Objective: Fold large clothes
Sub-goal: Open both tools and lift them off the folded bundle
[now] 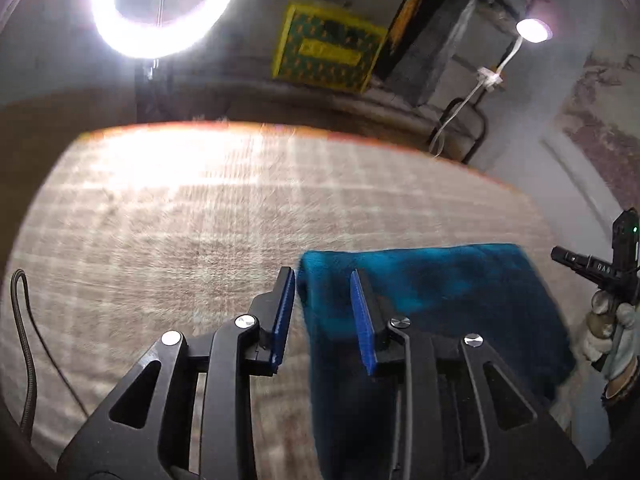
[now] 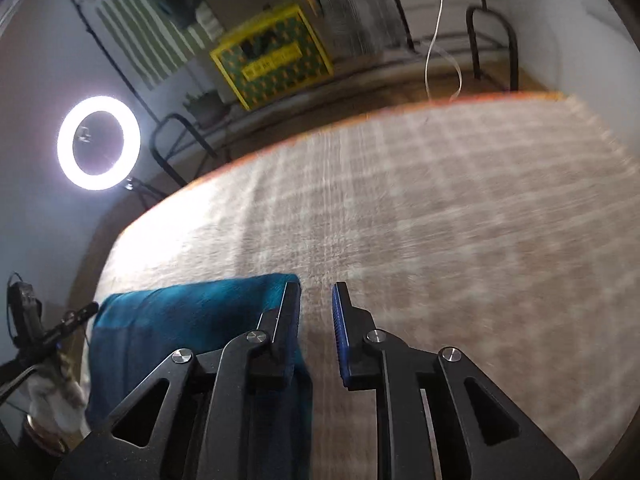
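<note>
Both grippers, left (image 1: 323, 280) and right (image 2: 318, 294), hang part-open and empty at either end of the folded fuzzy teal garment (image 1: 432, 304), long axis spanning between them.

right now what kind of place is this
Probably a spare room at home set up for recording: a ring light on a stand, a yellow crate by the wall, and a teal cloth on a checked blanket.

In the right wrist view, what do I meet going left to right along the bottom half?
Other gripper at the left edge → teal cloth → right gripper, nothing between its fingers → bare plaid cover.
</note>
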The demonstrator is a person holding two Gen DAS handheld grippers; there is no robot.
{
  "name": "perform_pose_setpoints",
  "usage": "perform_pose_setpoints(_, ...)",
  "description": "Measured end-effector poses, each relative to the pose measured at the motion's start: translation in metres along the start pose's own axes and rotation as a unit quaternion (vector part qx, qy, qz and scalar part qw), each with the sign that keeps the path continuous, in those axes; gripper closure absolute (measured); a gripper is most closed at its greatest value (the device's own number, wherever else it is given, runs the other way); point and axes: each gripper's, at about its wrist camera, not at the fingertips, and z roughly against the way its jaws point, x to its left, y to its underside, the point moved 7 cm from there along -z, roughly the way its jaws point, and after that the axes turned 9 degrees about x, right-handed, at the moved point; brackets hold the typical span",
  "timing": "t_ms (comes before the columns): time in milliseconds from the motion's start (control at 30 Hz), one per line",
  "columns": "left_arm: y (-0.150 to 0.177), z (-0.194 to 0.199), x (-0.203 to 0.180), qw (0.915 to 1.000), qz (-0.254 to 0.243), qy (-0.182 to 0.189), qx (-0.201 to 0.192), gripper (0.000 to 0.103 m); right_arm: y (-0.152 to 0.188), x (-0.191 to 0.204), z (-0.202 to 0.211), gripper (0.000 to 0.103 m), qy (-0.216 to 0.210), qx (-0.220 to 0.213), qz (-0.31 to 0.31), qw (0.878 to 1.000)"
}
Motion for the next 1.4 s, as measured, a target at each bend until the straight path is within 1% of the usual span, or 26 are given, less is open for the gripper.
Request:
perform_pose_setpoints(33,0.006,0.014,-0.008,0.9999,-0.01,0.01,-0.009,0.074,0.007,0.006,0.012,0.088,-0.006,-0.007,0.011,1.0)
perform_pose_setpoints(100,0.016,0.025,-0.021,0.9994,-0.024,0.026,-0.009,0.074,0.03,0.025,0.035,0.088,-0.031,-0.018,0.041,0.999)
perform_pose_setpoints(133,0.023,0.024,-0.028,0.9989,-0.031,0.035,0.0,0.074,0.043,0.036,0.041,0.088,-0.037,-0.018,0.057,0.998)
perform_pose_setpoints(233,0.047,0.006,-0.039,0.9976,-0.039,0.04,0.041,0.074,0.09,0.071,0.042,0.088,-0.03,-0.004,0.111,0.993)
perform_pose_setpoints(267,0.059,-0.007,-0.04,0.9964,-0.041,0.037,0.065,0.074,0.102,0.08,0.036,0.088,-0.02,0.003,0.121,0.992)
perform_pose_setpoints(333,0.082,-0.019,-0.039,0.9941,-0.061,0.003,0.09,0.074,0.121,0.095,0.021,0.088,-0.018,0.022,0.126,0.992)
perform_pose_setpoints(367,0.09,-0.027,-0.037,0.993,-0.067,-0.003,0.097,0.073,0.123,0.097,0.013,0.088,-0.01,0.029,0.129,0.991)
perform_pose_setpoints(400,0.095,-0.03,-0.035,0.9935,-0.067,-0.001,0.092,0.07,0.13,0.096,0.0,0.088,0.016,0.042,0.131,0.99)
perform_pose_setpoints(467,0.097,-0.031,-0.032,0.9939,-0.058,0.013,0.094,0.07,0.136,0.09,-0.016,0.089,0.032,0.062,0.122,0.99)
perform_pose_setpoints(533,0.097,-0.033,-0.029,0.9934,-0.051,0.023,0.101,0.069,0.137,0.081,-0.026,0.089,0.021,0.072,0.086,0.993)
perform_pose_setpoints(600,0.097,-0.032,-0.031,0.9926,-0.06,0.019,0.103,0.069,0.131,0.076,-0.029,0.089,0.007,0.079,0.046,0.996)
perform_pose_setpoints(633,0.096,-0.03,-0.033,0.9922,-0.067,0.016,0.104,0.069,0.128,0.075,-0.028,0.09,0.008,0.084,0.03,0.996)
perform_pose_setpoints(700,0.096,-0.02,-0.036,0.992,-0.072,0.015,0.102,0.069,0.123,0.079,-0.017,0.09,0.023,0.077,0.027,0.996)
perform_pose_setpoints(767,0.096,-0.002,-0.037,0.993,-0.07,0.018,0.093,0.07,0.122,0.086,0.007,0.089,0.034,0.051,0.035,0.998)
perform_pose_setpoints(800,0.095,0.012,-0.038,0.994,-0.068,0.023,0.083,0.07,0.122,0.09,0.022,0.089,0.029,0.035,0.036,0.998)
perform_pose_setpoints(833,0.095,0.03,-0.04,0.9951,-0.064,0.033,0.067,0.07,0.122,0.092,0.039,0.089,0.025,0.019,0.034,0.999)
perform_pose_setpoints(900,0.094,0.06,-0.04,0.9965,-0.062,0.041,0.039,0.07,0.124,0.092,0.074,0.089,0.029,-0.011,0.029,0.999)
perform_pose_setpoints(1000,0.092,0.109,-0.046,0.9969,-0.06,0.051,0.002,0.07,0.128,0.097,0.116,0.088,0.042,-0.042,0.047,0.997)
perform_pose_setpoints(1067,0.09,0.137,-0.049,0.9969,-0.056,0.053,-0.016,0.07,0.13,0.103,0.147,0.076,0.061,-0.066,0.069,0.994)
perform_pose_setpoints(1100,0.088,0.152,-0.05,0.9968,-0.05,0.058,-0.024,0.069,0.135,0.106,0.159,0.064,0.068,-0.078,0.075,0.992)
perform_pose_setpoints(1133,0.086,0.169,-0.052,0.9965,-0.041,0.065,-0.031,0.069,0.136,0.104,0.173,0.054,0.076,-0.096,0.078,0.989)
perform_pose_setpoints(1167,0.085,0.18,-0.051,0.9962,-0.035,0.07,-0.038,0.068,0.138,0.105,0.186,0.052,0.083,-0.114,0.079,0.987)
perform_pose_setpoints(1233,0.079,0.208,-0.052,0.9952,-0.03,0.075,-0.056,0.056,0.142,0.108,0.214,0.048,0.095,-0.146,0.083,0.981)
perform_pose_setpoints(1400,0.075,0.273,-0.072,0.9919,-0.037,0.07,-0.1,0.055,0.149,0.118,0.255,0.046,0.112,-0.179,0.108,0.971)
